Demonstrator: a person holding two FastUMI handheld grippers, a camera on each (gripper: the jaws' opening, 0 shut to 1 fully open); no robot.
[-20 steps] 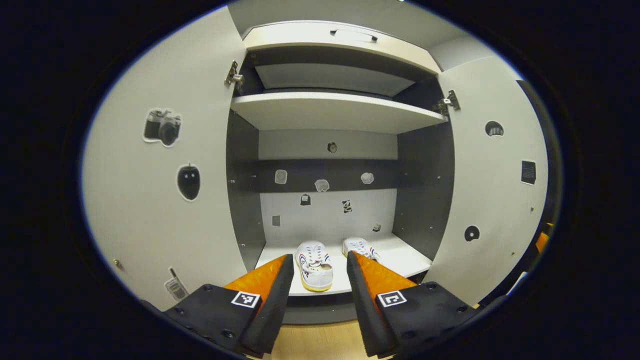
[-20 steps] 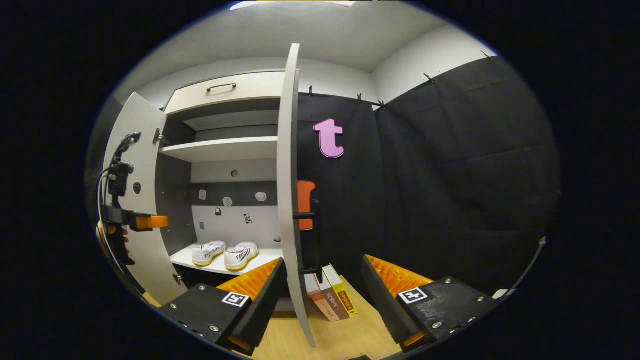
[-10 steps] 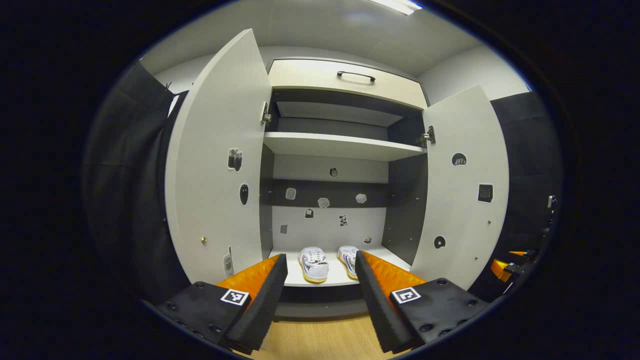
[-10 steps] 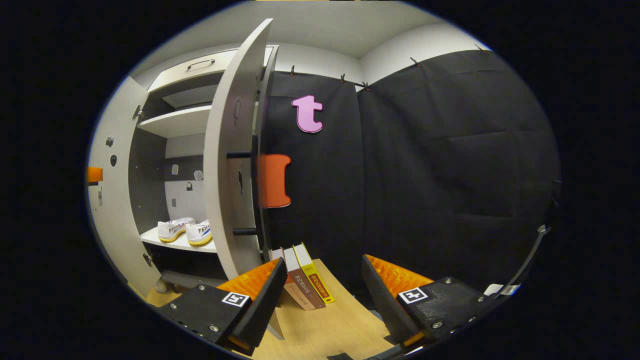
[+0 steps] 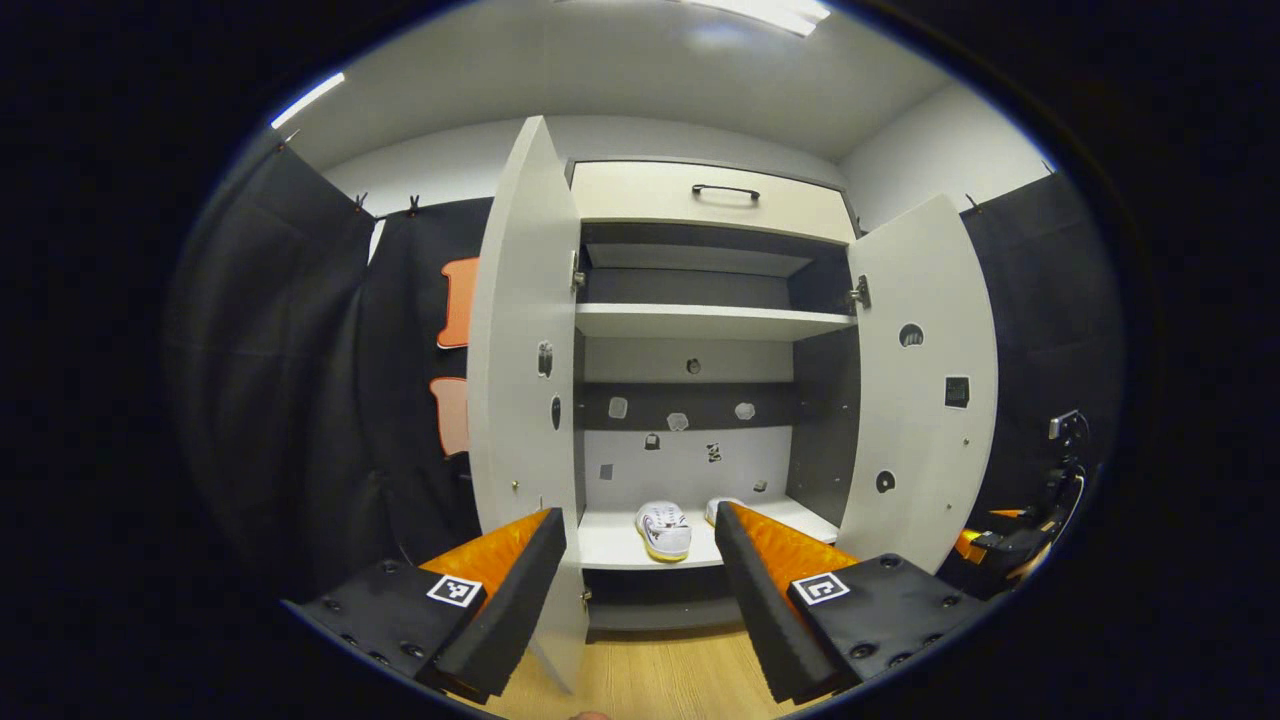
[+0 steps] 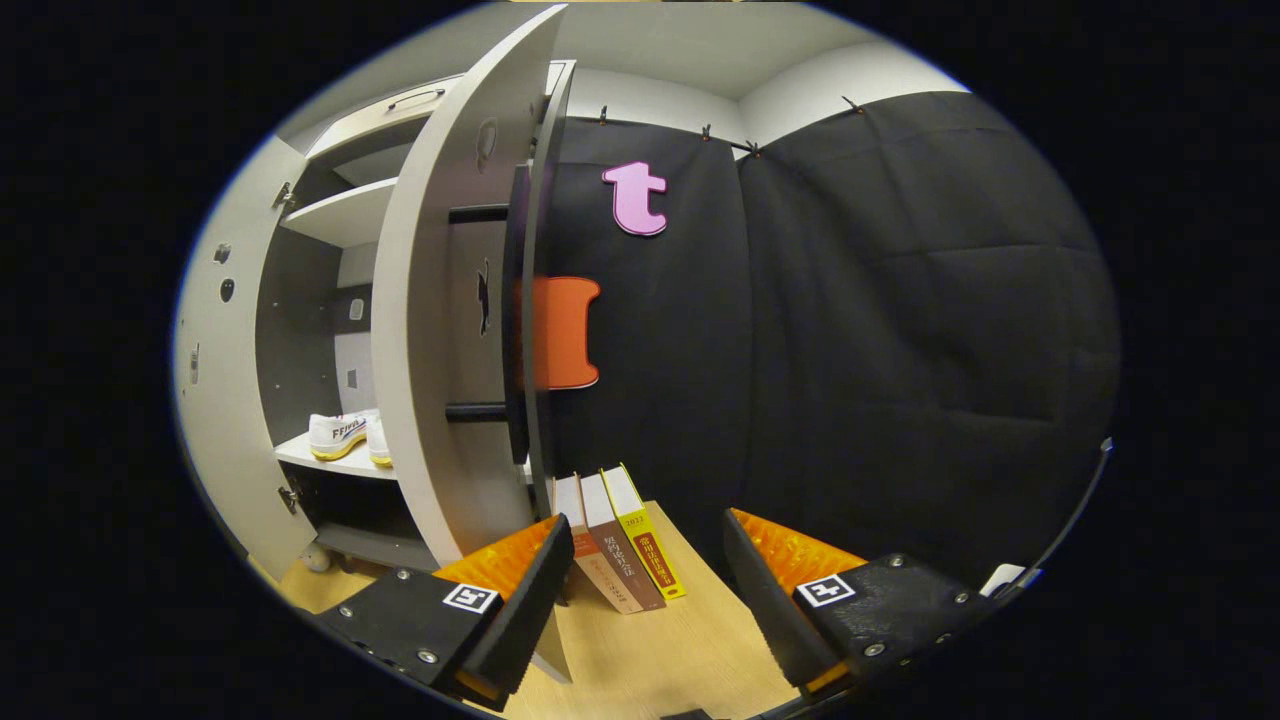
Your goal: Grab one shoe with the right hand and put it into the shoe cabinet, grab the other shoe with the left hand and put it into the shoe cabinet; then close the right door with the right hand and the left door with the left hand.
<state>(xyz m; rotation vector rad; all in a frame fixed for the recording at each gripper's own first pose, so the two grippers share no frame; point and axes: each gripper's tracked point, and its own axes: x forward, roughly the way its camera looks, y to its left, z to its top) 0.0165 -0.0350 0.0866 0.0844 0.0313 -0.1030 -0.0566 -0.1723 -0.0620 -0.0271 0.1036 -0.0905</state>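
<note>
Shoes (image 5: pixel 664 528) sit inside the open shoe cabinet (image 5: pixel 700 320); both hand-held grippers gape, empty.

Cabinet opening (image 5: pixel 700 400) is unobstructed between both open doors. Right door (image 6: pixel 440 300) stands near; books (image 6: pixel 615 540) lean behind it.

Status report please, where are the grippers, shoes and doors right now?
Left gripper and right gripper open, empty. Both shoes on bottom shelf. Right door and left door open. Books behind right door.
</note>
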